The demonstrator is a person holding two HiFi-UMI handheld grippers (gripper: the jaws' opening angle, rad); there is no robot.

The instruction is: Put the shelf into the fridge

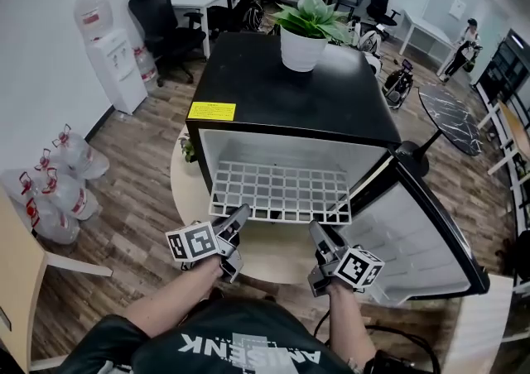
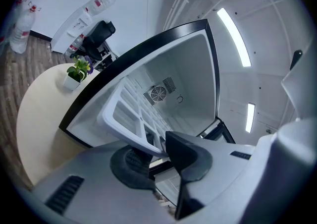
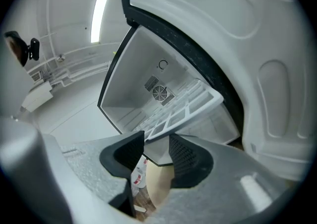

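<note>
A black mini fridge (image 1: 290,91) stands with its door (image 1: 422,236) swung open to the right. The white grid shelf (image 1: 281,190) lies level, part way into the white interior, with its front rail sticking out. My left gripper (image 1: 240,217) is at the rail's left end; in the left gripper view the shelf (image 2: 124,114) runs between the pads of my left gripper (image 2: 158,151), which close on it. My right gripper (image 1: 319,233) is at the rail's right end. In the right gripper view the shelf (image 3: 188,106) has its corner at the mouth of my right gripper (image 3: 156,151), whose pads stand apart.
A potted plant (image 1: 308,29) sits on top of the fridge, which stands on a round beige platform (image 1: 186,174). At the left are a water dispenser (image 1: 112,58) and bagged bottles (image 1: 58,182). Office chairs (image 1: 166,25) and desks fill the back; a person (image 1: 464,45) stands far right.
</note>
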